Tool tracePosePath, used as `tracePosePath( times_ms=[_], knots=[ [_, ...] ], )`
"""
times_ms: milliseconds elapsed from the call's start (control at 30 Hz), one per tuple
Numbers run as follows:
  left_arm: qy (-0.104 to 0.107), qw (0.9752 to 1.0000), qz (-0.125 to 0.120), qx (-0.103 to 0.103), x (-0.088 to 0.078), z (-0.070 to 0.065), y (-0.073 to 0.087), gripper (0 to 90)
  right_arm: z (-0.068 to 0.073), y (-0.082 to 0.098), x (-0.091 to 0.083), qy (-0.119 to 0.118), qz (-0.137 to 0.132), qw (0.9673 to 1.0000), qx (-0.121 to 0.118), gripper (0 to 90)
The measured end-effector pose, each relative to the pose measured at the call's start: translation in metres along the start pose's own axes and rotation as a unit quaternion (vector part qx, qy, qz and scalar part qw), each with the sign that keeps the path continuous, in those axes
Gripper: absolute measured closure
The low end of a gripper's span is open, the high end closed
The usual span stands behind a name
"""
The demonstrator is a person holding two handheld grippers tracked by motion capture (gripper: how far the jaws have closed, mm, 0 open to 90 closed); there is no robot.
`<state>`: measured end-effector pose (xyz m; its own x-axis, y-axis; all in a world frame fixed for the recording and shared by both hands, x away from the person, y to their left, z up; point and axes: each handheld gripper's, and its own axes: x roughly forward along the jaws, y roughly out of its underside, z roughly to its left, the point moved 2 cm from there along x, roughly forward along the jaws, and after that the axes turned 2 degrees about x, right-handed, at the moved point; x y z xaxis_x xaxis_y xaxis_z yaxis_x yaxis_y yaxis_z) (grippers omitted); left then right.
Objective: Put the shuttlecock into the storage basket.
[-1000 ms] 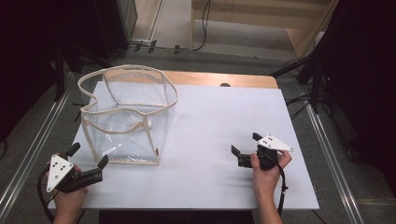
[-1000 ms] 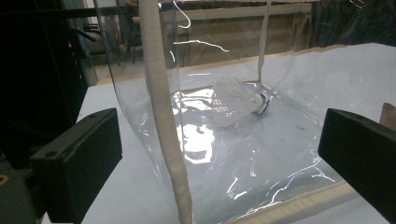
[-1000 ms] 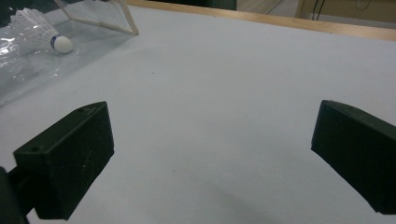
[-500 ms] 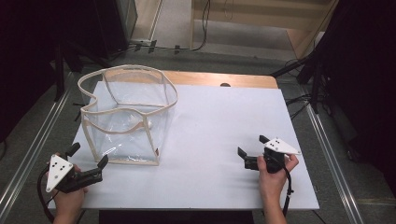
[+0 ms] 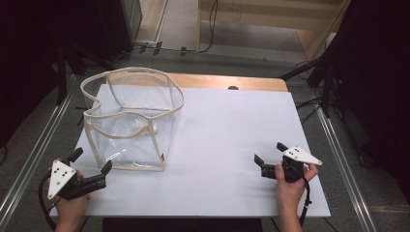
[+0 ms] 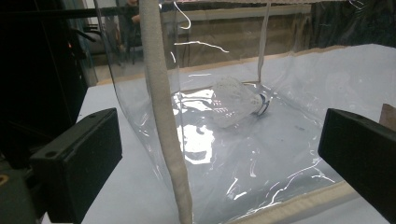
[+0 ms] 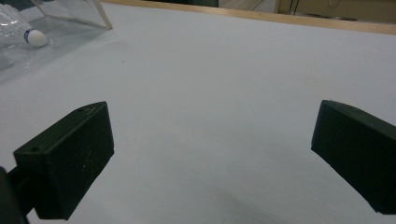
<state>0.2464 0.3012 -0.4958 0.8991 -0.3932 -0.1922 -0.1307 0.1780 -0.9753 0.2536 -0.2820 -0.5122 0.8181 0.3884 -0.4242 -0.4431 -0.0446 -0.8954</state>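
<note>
The left gripper (image 5: 91, 162), jaws spread wide and empty, is held just near of the clear bag (image 5: 130, 121) at the table's left. The soft wall could be pushed in and the bag toppled by a careless approach. A shuttlecock (image 6: 236, 101) lies inside on the bag's floor. The right gripper (image 5: 269, 153), wide and empty, is held well apart at near right.

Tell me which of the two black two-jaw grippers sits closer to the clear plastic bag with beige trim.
The left gripper: its open jaws face the clear plastic bag just ahead, while the right gripper rests far across the white table.
</note>
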Motion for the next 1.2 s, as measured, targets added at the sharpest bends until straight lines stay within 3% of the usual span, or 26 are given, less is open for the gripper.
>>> tracePosePath(
  times_ms=[600,1200],
  knots=[
    [0.0,1.0,0.0,0.002,0.0,0.0,0.0,0.3,-0.017,0.012,-0.025,0.027,0.0,0.9996,0.008,0.0],
    [0.001,1.0,-0.006,-0.001,-0.002,0.0,0.0,0.3,-0.033,0.02,-0.045,0.034,-0.01,0.9992,0.017,0.0]
  ],
)
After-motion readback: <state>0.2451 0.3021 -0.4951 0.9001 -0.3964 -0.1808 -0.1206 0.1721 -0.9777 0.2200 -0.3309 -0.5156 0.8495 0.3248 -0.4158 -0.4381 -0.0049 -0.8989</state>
